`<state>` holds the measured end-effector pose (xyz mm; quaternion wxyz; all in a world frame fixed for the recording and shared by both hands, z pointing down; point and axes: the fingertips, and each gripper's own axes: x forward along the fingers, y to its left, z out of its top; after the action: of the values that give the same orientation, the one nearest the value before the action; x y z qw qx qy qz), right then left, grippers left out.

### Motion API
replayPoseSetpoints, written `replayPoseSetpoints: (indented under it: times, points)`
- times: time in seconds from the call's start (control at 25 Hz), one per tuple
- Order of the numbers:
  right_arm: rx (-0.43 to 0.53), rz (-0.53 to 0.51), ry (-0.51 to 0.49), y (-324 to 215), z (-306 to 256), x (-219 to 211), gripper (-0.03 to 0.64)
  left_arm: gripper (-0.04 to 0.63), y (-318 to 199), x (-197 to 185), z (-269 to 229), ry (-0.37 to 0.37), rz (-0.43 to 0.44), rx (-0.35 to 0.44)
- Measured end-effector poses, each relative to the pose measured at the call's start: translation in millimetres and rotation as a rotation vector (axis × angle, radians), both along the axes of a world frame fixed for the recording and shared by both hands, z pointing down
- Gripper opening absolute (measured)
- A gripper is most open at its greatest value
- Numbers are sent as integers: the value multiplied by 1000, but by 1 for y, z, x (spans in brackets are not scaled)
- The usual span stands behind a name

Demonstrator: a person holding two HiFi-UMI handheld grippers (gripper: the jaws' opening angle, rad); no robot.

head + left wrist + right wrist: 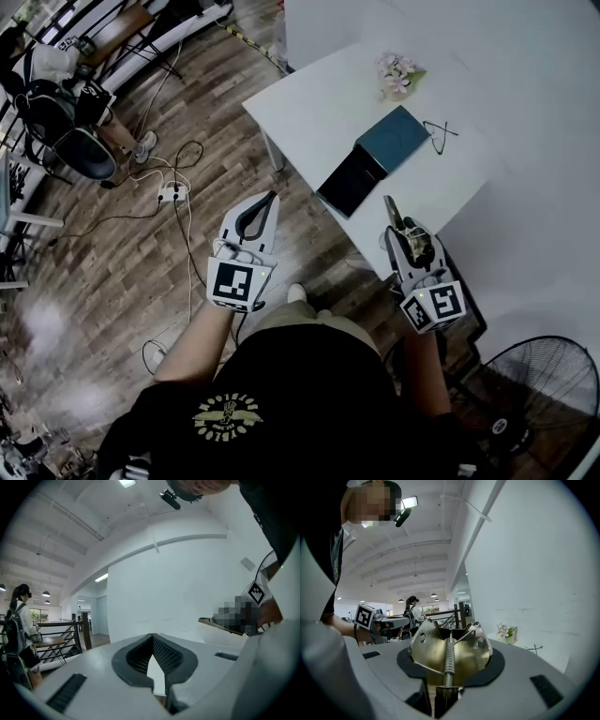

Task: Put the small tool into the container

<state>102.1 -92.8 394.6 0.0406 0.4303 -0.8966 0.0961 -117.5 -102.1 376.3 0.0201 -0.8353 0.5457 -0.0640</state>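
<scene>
Black T-shirt (300, 412) with a yellow emblem at the bottom of the head view, both forearms reaching forward over a wooden floor (112, 272). Held out above that floor, to the left of the bench (309, 112), the left tongs (272, 197), closed tip to tip with nothing between them. Clamped in the right tongs (411, 239), the small tool (450, 651): a brass-coloured metal piece with a coil spring, standing out past the pads above the near edge of the white bench. Farther along the bench and apart from the tool, a teal container (398, 139) with a black part (350, 183) touching its near end; lid or tray, not clear. Just beside the container, a pair of glasses (439, 134); farther back, a small bunch of pink flowers (398, 75). On the floor, a white power strip (171, 193) with cables, and a black fan (544, 384) at lower right.
</scene>
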Motion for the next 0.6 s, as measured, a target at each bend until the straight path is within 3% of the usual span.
replayPoseSetpoints:
  times: [0.6]
  points:
    - [36,57,-28,-25,-22,-14,158,6,-22,-19,-3,4,66,-7]
